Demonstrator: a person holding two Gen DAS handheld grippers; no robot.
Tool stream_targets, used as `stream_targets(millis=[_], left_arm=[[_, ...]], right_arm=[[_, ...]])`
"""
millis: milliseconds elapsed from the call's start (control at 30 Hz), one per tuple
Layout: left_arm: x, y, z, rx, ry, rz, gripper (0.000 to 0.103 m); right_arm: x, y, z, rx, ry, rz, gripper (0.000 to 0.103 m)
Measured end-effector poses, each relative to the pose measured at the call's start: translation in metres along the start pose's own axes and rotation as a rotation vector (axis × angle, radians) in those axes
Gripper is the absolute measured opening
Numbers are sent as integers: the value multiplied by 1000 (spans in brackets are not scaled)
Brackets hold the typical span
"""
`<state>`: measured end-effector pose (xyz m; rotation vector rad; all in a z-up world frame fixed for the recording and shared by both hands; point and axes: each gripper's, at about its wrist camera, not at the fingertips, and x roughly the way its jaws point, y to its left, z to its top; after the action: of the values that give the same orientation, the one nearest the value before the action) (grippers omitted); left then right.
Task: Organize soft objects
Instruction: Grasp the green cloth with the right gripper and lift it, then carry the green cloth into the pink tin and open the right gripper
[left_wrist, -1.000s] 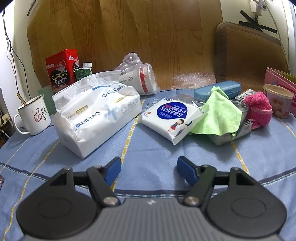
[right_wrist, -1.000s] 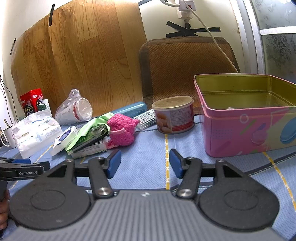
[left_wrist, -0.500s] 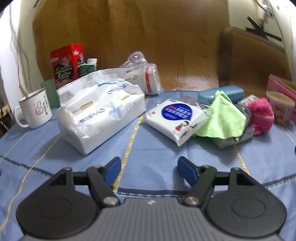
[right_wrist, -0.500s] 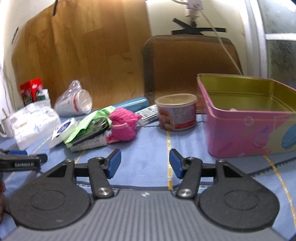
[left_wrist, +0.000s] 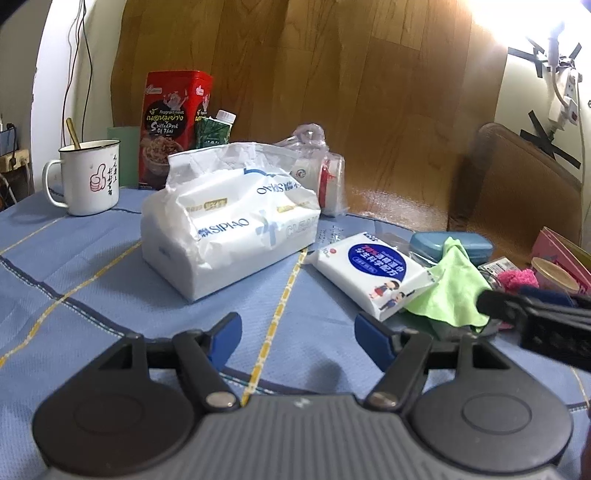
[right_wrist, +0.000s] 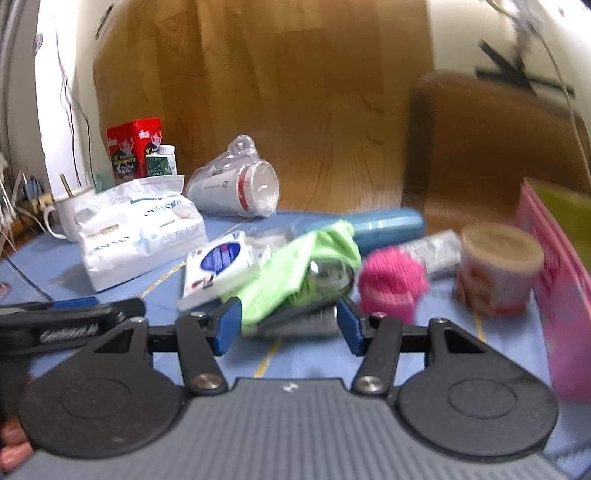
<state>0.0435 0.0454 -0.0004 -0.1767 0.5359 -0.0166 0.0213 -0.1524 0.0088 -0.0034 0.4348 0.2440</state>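
Both tongs are standing wide open and holding nothing. The left gripper (left_wrist: 297, 338) is hovering at the bottom middle of its frame, over the blue tablecloth (left_wrist: 92, 258). Just above it, in the centre, the big white tissue pack (left_wrist: 229, 225) is lying on the cloth, and the small wet wipes pack (left_wrist: 373, 273) is lying to the right of it, its right end touching the green cloth (left_wrist: 452, 284).

The right gripper (right_wrist: 288, 325) is sitting low in its blurred view, and between its blue fingertips (right_wrist: 229, 325) the green cloth (right_wrist: 295, 266) is showing — draped over a pile of flat things which I cannot identify. The pink knitted piece (right_wrist: 391, 284) is lying just right of this pile, beside the round can (right_wrist: 498, 269). The pink tin box (right_wrist: 561, 266) is standing at the right edge. In the upper left of the left view, the white mug (left_wrist: 90, 177) and the red tin (left_wrist: 173, 122) are standing.
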Motion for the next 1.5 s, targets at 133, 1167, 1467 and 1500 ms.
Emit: stream_targets(millis=[133,1167,1467,1500], left_arm=[[1,2,0,-10,5,-9,70],[-48,9,-18,-56,227,-464,71],[-32,-51,-15,29,315,-609,39],[-34,-63,-11,56,300,-623,39]], right_arm=[[20,10,4,-99,31,-23,36],[-63,17,-48,-174,127,300,91],[-83,22,-65,-180,94,270,15],[-87,13,-63,-155,78,256,15]])
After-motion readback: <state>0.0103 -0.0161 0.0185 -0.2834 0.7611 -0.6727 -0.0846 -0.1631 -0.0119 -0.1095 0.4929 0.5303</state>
